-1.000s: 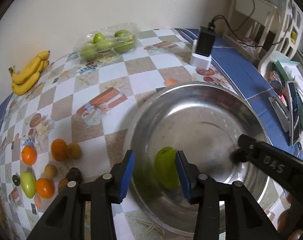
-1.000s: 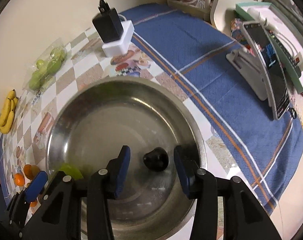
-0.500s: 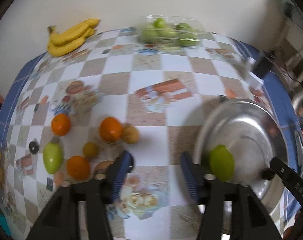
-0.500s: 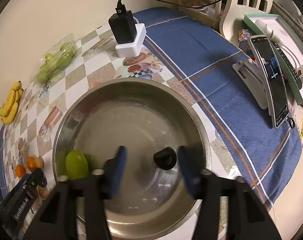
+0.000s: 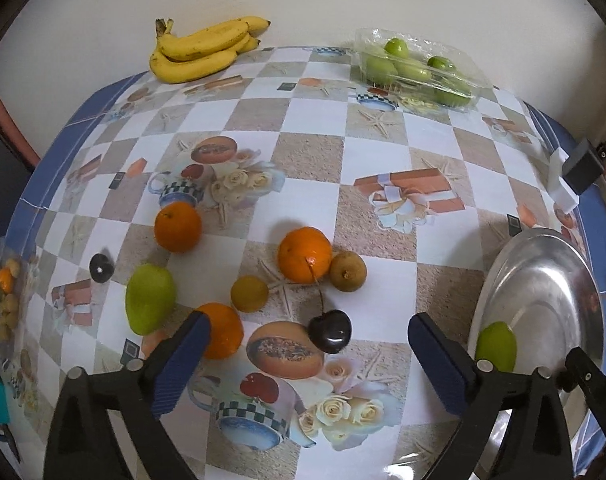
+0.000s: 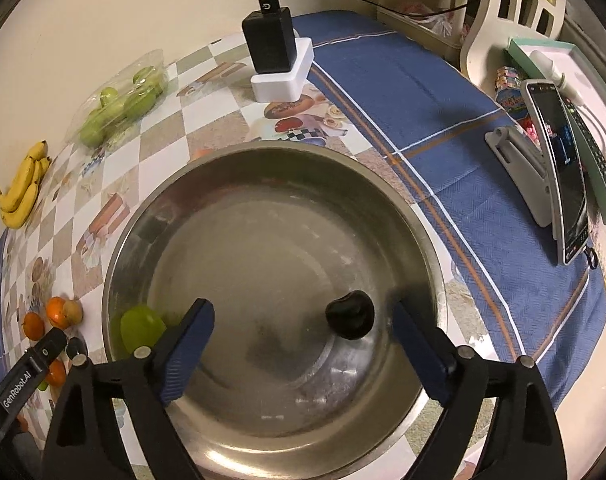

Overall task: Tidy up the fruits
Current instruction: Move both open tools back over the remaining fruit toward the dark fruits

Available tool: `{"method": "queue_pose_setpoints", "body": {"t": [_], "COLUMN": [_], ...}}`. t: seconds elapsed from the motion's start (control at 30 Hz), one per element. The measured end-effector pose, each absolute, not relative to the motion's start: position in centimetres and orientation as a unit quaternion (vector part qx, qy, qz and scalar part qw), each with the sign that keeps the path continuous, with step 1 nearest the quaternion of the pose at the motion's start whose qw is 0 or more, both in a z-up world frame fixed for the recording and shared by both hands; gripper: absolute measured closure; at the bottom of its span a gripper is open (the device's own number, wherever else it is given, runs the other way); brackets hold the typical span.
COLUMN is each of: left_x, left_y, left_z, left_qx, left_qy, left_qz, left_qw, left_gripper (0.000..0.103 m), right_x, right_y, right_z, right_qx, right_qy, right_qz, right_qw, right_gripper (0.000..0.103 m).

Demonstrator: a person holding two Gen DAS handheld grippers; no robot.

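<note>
**Both hand-held grippers released; green fruit and dark cherry lie in the bowl**

The bench [image 5: 311, 152], under its checked, picture-printed cloth, now fills the left wrist view, where a second ago the steel bowl [image 6: 423, 240] did; the bowl sits at that view's right edge. The green fruit [image 6: 141, 330] that was between the left pads a second ago lies loose against the bowl's inner wall on the side nearest the loose fruit. The left hand-held gripper [image 5: 305, 354] has just been opening and stands wide over the cloth, clasping nothing, with a dark cherry [image 5: 329, 331] on the bench between its pads, touching neither. The right hand-held gripper [image 6: 303, 346] has likewise just been opening over the bowl and is released; the other dark cherry [image 6: 350, 314] rests on the bowl floor between its pads, nearer the right one, touched by neither.

Around the bench cherry lie a green mango-shaped fruit [image 5: 150, 298], three oranges [image 5: 305, 255], and two small brown fruits [image 5: 347, 271]; one orange is partly hidden behind the left pad. Bananas [image 5: 207, 46] and a clear pack of green fruit [image 5: 419, 72] sit by the far wall. A black charger on a white block [image 6: 277, 62] stands beyond the bowl, and a phone on a stand [image 6: 563, 176] is off to its right.
</note>
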State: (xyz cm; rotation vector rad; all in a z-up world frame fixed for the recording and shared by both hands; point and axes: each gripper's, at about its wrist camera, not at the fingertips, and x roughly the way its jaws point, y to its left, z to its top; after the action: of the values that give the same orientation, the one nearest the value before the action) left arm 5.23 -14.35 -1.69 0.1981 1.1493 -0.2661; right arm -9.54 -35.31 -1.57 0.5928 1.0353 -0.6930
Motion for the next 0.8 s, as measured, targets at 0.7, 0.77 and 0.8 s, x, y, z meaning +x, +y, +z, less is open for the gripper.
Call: {"method": "queue_pose_setpoints", "body": {"t": [0.7,0.77,0.8], "left_x": [8.2,8.6,9.0], "left_y": [-8.8,-7.7,-6.9], "left_z": [-0.5,-0.1,0.2], "left_qx": [0.062,0.058,0.056], "left_qy": [0.535,0.53,0.526], "left_qz": [-0.125,-0.118,-0.112], "left_qw": [0.833,0.838,0.841], "left_gripper": [0.0,0.0,0.0], "right_x": [-7.1,-6.7,-6.4], "right_y": [-31.9,-31.1,-30.7], "right_z": [0.0,0.3,0.3], "right_qx": [0.262,0.261,0.26], "right_qy": [0.457,0.453,0.452], "right_qz": [-0.284,-0.275,-0.271], "right_qw": [0.801,0.807,0.809], "right_gripper": [0.0,0.0,0.0]}}
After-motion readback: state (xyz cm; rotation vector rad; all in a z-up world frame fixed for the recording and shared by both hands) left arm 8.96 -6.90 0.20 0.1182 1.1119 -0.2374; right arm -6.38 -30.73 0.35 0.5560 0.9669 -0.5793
